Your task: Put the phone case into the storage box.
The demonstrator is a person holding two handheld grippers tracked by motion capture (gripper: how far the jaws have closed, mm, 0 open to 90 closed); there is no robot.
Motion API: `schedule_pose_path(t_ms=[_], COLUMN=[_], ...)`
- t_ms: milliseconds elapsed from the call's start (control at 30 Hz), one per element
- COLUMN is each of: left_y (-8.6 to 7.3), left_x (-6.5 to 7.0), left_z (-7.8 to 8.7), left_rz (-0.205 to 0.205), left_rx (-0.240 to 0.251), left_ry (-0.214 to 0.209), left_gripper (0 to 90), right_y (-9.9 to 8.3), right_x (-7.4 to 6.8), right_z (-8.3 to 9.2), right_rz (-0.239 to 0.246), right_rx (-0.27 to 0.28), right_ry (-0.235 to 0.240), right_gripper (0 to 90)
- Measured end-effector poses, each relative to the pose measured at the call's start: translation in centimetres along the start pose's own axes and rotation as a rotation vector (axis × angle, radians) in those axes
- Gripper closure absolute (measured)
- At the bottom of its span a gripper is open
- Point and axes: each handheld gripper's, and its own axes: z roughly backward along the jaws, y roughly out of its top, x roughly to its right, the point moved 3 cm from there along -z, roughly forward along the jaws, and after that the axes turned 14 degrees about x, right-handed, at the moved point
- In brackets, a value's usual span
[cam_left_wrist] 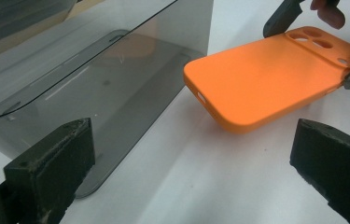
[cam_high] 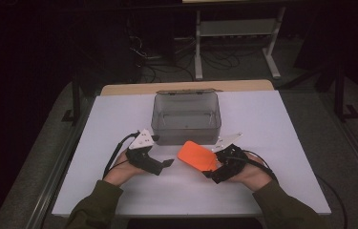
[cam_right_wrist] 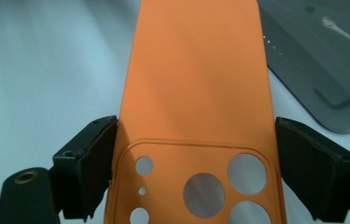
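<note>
An orange phone case (cam_high: 195, 155) hangs tilted just above the white table, camera cut-outs toward my right hand. My right gripper (cam_high: 213, 164) is shut on its camera end; in the right gripper view both pads (cam_right_wrist: 91, 161) press the case (cam_right_wrist: 196, 84) by its long edges. In front of the case's free end, to its left, my left gripper (cam_high: 164, 164) stands open and holds nothing. Seen from the left gripper view, the case (cam_left_wrist: 266, 79) floats beyond the wide-apart jaws of that gripper (cam_left_wrist: 191, 172).
A smoky translucent box (cam_high: 186, 131) without a lid stands just behind the grippers at the table's middle, also in the gripper views (cam_left_wrist: 93, 70) (cam_right_wrist: 322, 60). The white tabletop (cam_high: 272, 143) stretches to both sides. Cables and a white frame (cam_high: 236, 28) lie on the floor beyond.
</note>
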Motion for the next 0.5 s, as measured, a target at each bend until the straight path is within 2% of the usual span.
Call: schedule_pose_path(t_ms=[500], left_y=[-0.08], left_x=[0.15], left_z=[-0.02], left_rz=[-0.054], left_rx=[-0.005], left_ry=[0.002], left_gripper=[0.0], right_y=[-0.08], right_x=[0.12], right_z=[0.08], right_rz=[-0.007], right_rx=[-0.007], right_ry=[-0.001], right_gripper=[15.2])
